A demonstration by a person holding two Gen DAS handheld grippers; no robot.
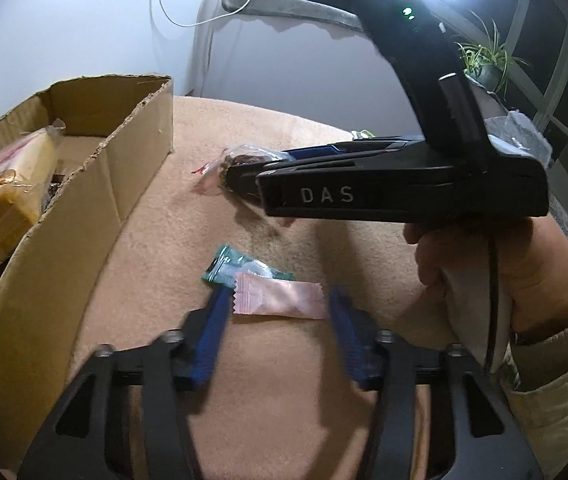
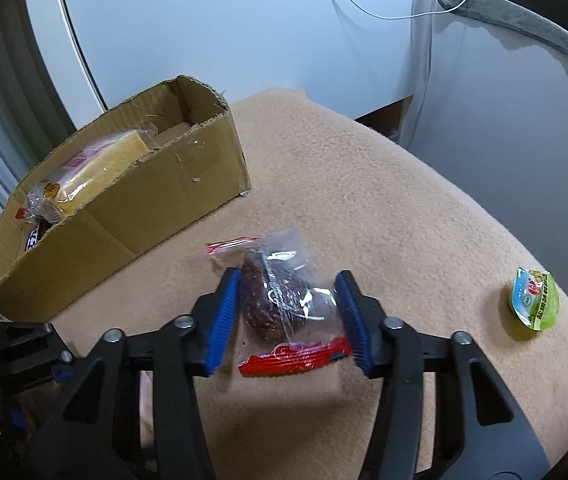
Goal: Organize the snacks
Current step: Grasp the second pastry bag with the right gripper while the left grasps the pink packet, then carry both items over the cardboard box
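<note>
The left tool (image 1: 278,308) has its 2 blue pads against the ends of a pink sachet (image 1: 278,299) lying on the blanket-covered tabletop (image 1: 212,208), with a green wrapper (image 1: 228,267) just behind it. The right tool (image 2: 288,316) pinches a clear bag holding a dark cake (image 2: 280,300), low over the tabletop. The cardboard box (image 2: 132,196) at the left holds a yellow packet (image 2: 96,164). A green jelly cup (image 2: 534,298) sits well apart at the right.
</note>
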